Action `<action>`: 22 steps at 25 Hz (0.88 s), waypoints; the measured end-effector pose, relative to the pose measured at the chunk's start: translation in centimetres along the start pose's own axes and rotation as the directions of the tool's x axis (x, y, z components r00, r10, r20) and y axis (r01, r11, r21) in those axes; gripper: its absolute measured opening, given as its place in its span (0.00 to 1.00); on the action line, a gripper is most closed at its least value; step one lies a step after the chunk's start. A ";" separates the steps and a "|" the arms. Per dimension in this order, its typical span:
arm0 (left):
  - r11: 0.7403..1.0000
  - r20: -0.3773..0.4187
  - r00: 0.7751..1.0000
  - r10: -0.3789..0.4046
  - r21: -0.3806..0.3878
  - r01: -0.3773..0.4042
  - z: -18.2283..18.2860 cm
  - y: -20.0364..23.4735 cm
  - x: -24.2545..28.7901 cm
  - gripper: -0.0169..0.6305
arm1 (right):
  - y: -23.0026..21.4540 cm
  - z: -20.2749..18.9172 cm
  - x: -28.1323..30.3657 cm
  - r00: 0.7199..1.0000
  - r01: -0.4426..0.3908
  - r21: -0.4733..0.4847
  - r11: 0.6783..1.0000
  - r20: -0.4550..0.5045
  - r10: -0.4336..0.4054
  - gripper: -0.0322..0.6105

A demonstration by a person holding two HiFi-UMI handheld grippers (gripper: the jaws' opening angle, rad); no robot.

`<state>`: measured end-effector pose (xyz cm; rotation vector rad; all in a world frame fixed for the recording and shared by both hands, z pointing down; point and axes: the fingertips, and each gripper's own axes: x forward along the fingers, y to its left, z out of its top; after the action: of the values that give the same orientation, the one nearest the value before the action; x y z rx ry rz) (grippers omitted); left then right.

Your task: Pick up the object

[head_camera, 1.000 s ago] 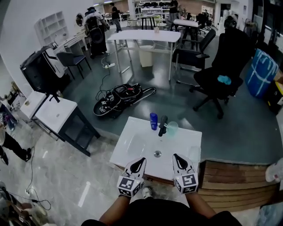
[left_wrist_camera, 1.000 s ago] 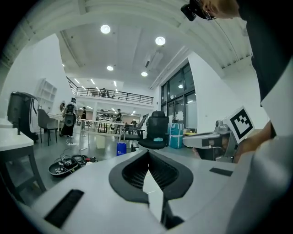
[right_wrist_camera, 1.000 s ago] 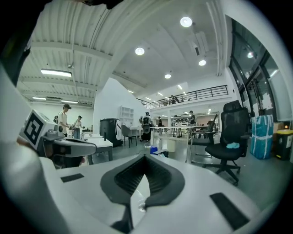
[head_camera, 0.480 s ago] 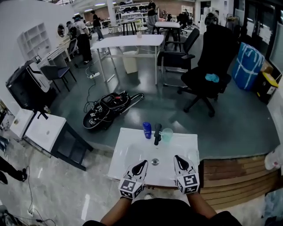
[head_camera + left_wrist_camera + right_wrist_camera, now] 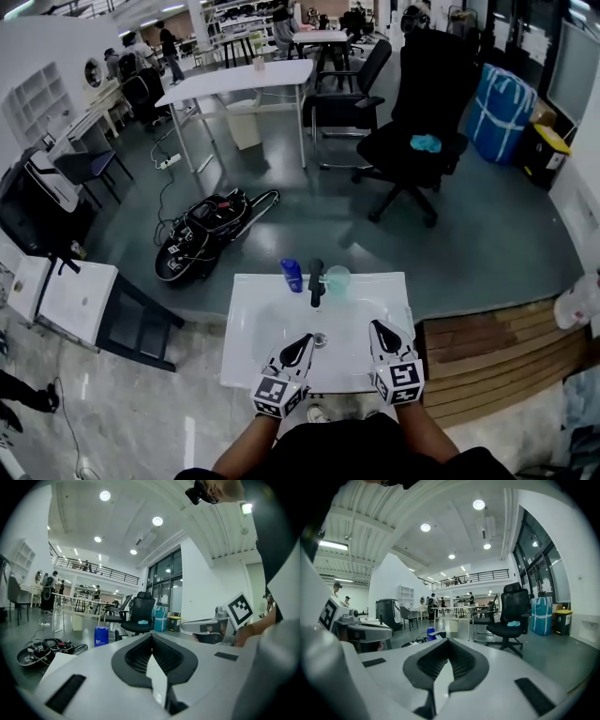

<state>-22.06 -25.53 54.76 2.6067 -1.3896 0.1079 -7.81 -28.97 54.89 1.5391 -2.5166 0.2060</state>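
A white washbasin top [image 5: 253,328] stands in front of me in the head view, with a drain [image 5: 320,339] in its bowl. Along its far edge stand a blue bottle [image 5: 292,275], a black tap [image 5: 317,281] and a pale green cup [image 5: 337,279]. My left gripper [image 5: 302,339] and right gripper [image 5: 377,328] hover over the near edge, both shut and empty, well short of the three items. The left gripper [image 5: 151,639] has the blue bottle [image 5: 101,636] to the left of its jaws. Past the right gripper [image 5: 447,644], the bottle [image 5: 431,633] shows small and far.
A black bag with cables [image 5: 202,234] lies on the floor beyond the basin. A black office chair [image 5: 412,141] and a white table [image 5: 239,80] stand farther off. A wooden platform [image 5: 478,347] adjoins the basin on the right, and a white cabinet [image 5: 75,300] is on the left.
The head view has shifted, so the basin and room sit a little further left and higher in frame. Both grippers hold the same pose at the near edge, still shut.
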 end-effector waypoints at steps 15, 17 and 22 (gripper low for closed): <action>0.999 -0.051 0.998 0.034 -0.010 -0.035 -1.6 -1.5 4.1 0.05 | -7.9 -5.0 -2.8 0.988 0.060 -0.017 0.998 -0.145 -0.062 0.08; 1.000 -0.065 0.997 0.031 -0.005 -0.031 -2.1 -1.8 4.5 0.05 | -8.5 -5.7 -2.7 0.986 0.064 -0.014 0.998 -0.153 -0.065 0.08; 1.000 -0.103 0.994 0.019 -0.006 -0.020 -3.4 -2.6 5.3 0.05 | -10.1 -7.4 -2.5 0.975 0.089 -0.012 0.996 -0.202 -0.089 0.08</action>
<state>-16.89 -27.75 58.50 2.5430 -1.3776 0.2364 2.88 -29.82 61.78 1.5406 -2.2858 0.3284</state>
